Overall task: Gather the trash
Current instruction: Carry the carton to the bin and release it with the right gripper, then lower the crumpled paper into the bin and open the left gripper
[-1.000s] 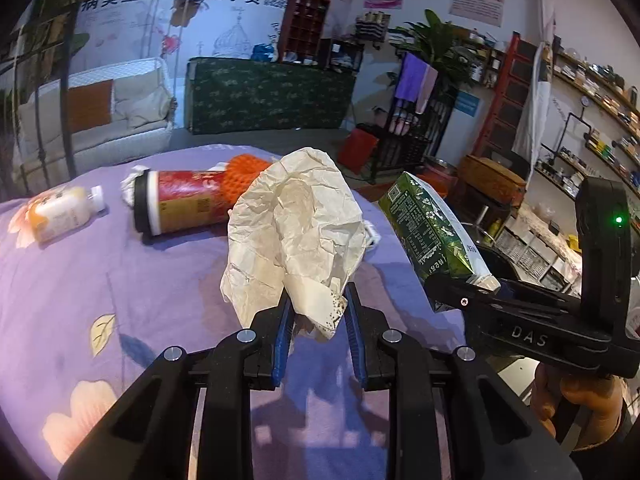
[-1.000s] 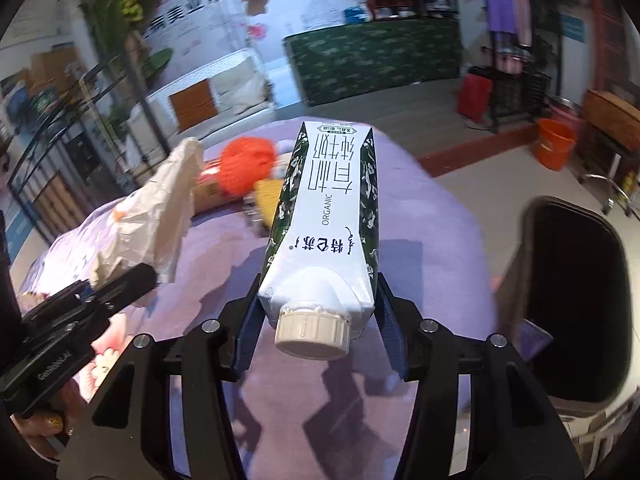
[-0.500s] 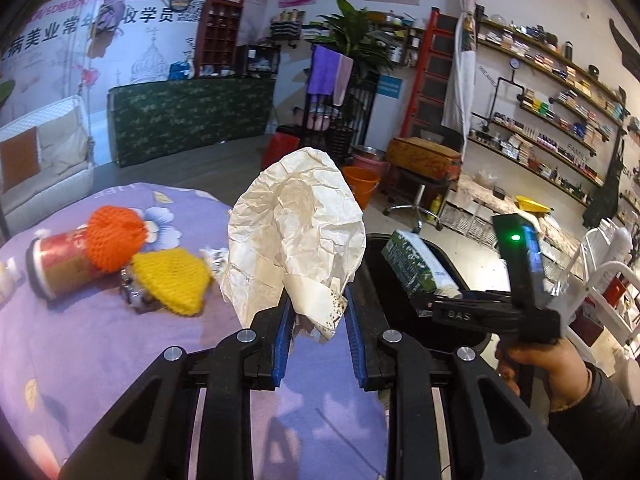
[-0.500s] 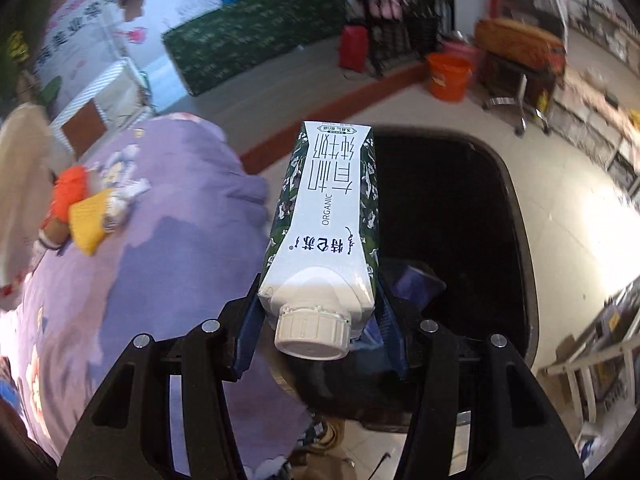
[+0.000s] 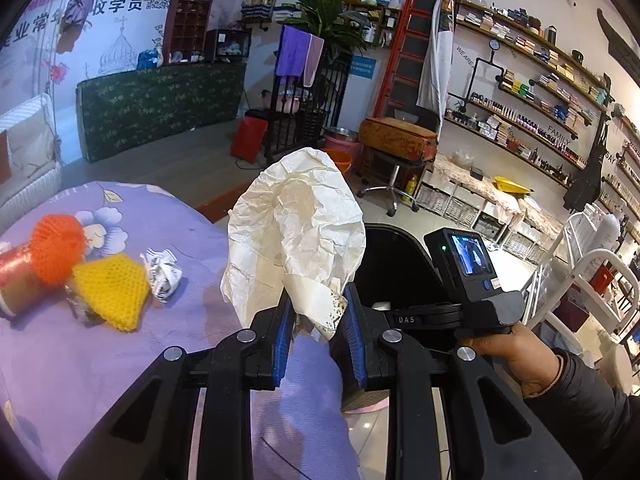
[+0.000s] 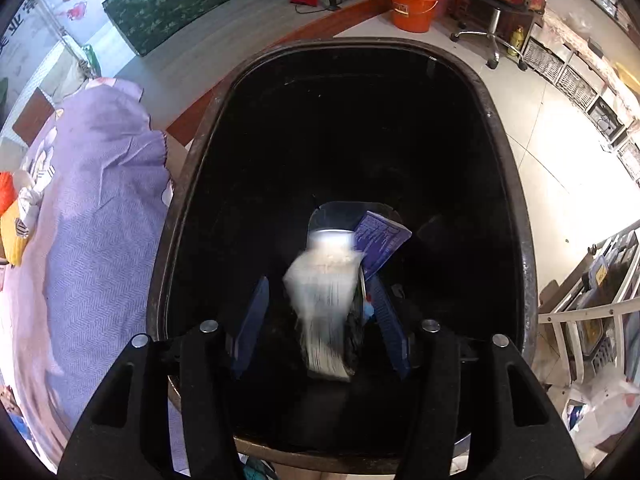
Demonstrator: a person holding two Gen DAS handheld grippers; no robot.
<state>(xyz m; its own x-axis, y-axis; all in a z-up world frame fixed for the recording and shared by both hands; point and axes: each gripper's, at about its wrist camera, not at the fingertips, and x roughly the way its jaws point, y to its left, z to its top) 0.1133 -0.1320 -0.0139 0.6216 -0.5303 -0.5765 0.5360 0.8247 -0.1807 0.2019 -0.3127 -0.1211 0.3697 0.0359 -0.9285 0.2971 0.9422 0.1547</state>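
Note:
My left gripper (image 5: 318, 324) is shut on a crumpled cream paper wrapper (image 5: 296, 236), held up near the table's right edge. My right gripper (image 6: 320, 320) is open above the black trash bin (image 6: 192, 168). The green-and-white carton (image 6: 326, 304) is a blur between the jaws, falling into the bin. A blue packet (image 6: 380, 240) lies inside the bin. The right gripper's body (image 5: 460, 276) shows in the left wrist view over the bin (image 5: 396, 256).
On the purple floral tablecloth (image 5: 80, 360) lie an orange net ball (image 5: 58, 248), a yellow net (image 5: 110, 292), a crumpled white paper (image 5: 162, 270) and a red can (image 5: 14, 276). An orange bucket (image 6: 414, 8) and a stool (image 6: 492, 36) stand beyond the bin.
My right gripper has opened over the bin and the carton has dropped out of it. My left gripper has swung right toward the bin, still holding the paper wrapper.

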